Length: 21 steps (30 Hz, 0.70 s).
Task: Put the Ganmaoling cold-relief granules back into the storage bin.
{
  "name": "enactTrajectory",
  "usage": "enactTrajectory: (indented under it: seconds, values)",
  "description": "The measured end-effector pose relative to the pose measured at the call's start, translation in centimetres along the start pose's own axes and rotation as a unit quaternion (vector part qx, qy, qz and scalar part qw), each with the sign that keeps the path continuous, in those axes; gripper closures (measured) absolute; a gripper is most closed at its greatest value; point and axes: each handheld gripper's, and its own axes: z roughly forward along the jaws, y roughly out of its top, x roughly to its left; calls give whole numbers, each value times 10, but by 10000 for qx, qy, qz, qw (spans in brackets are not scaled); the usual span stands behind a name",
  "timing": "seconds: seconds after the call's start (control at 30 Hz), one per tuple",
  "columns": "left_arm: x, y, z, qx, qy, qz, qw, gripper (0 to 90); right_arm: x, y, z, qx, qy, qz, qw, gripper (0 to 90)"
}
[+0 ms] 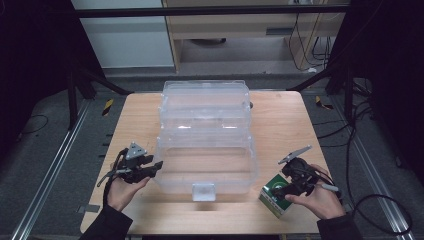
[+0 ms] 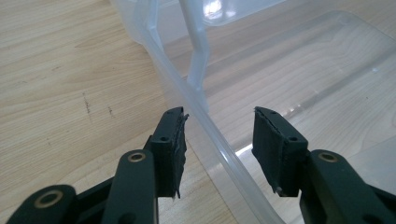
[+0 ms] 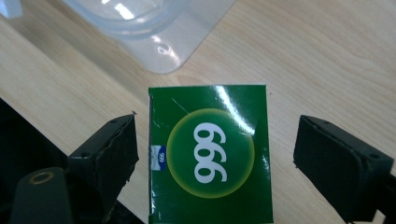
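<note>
My right tongs (image 3: 215, 158) stand released astride the green 999 box (image 3: 210, 154), just right of the clear bin (image 1: 205, 150); light stiff card, so I'd pinch its flat sides. Left tongs (image 2: 217, 140) gape over the bin's rim.

box (image 3: 210, 154): green, yellow-ringed circle, white "999" | bin (image 1: 205, 150): clear, colourless, frame centre | worktop (image 1: 135, 120): pale wood grain | tongs (image 3: 215, 154): black

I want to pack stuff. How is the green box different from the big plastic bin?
The green box is small, solid-coloured and shut, with "999" printed on it. The plastic bin is far bigger, see-through and open, its lid swung back. The green box lies between the right gripper's open jaws. Both rest on the wooden table.
</note>
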Motion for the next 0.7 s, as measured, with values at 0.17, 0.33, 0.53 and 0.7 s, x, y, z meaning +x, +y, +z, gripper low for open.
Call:
enactTrajectory:
  seconds: [0.17, 0.33, 0.53, 0.7]
  values:
    - [0, 0, 0, 9, 15, 4, 10000, 533, 2, -1, 8, 225, 43, -115, 9997, 126]
    - [0, 0, 0, 5, 13, -2, 10000, 532, 2, -3, 13, 438, 41, -151, 9989, 109]
    - [0, -1, 1, 33, 15, 15, 10000, 532, 1, -4, 19, 590, 72, -187, 9981, 96]
    - [0, -1, 2, 52, 10, 23, 10000, 531, 0, -4, 25, 737, 121, -216, 9970, 98]
